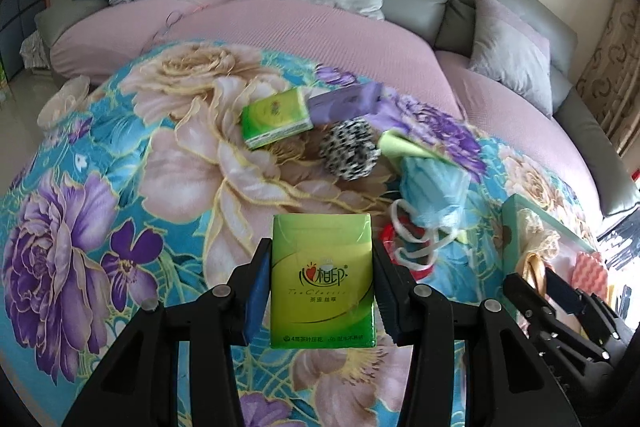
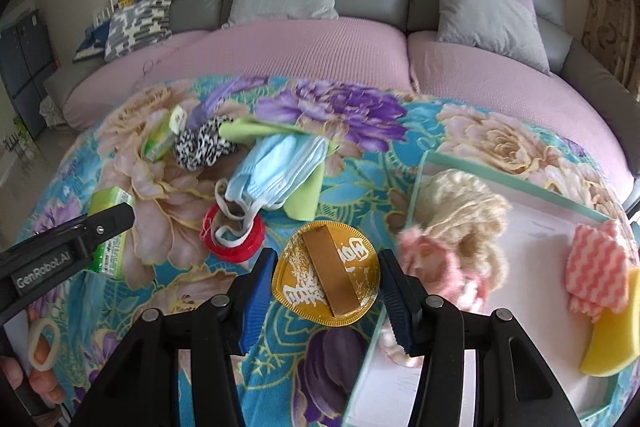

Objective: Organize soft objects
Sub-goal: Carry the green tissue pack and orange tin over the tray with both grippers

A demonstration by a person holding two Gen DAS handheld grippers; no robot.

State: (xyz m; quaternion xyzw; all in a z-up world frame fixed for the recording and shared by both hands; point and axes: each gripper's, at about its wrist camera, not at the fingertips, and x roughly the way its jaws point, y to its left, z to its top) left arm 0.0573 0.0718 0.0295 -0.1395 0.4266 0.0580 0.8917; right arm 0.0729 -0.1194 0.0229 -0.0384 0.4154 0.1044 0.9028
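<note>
Green tissue pack (image 1: 323, 281), printed "心相印" and "Tea Classic", sits clamped between jaws of left gripper (image 1: 320, 291), just above floral blanket (image 1: 80, 187). Right gripper (image 2: 326, 287): jaws closed on gold round pad (image 2: 326, 277) w/ white script, next to glass tray (image 2: 500, 179) w/ pink wavy cloth (image 2: 598, 267) & yellow sponge (image 2: 616, 335). 2nd green tissue pack (image 1: 276, 117), leopard scrunchie (image 1: 350, 153), blue face masks (image 2: 276, 171), red tape roll (image 2: 236, 239) lie mid-blanket. "GenRobot.AI" on left gripper's side.
</note>
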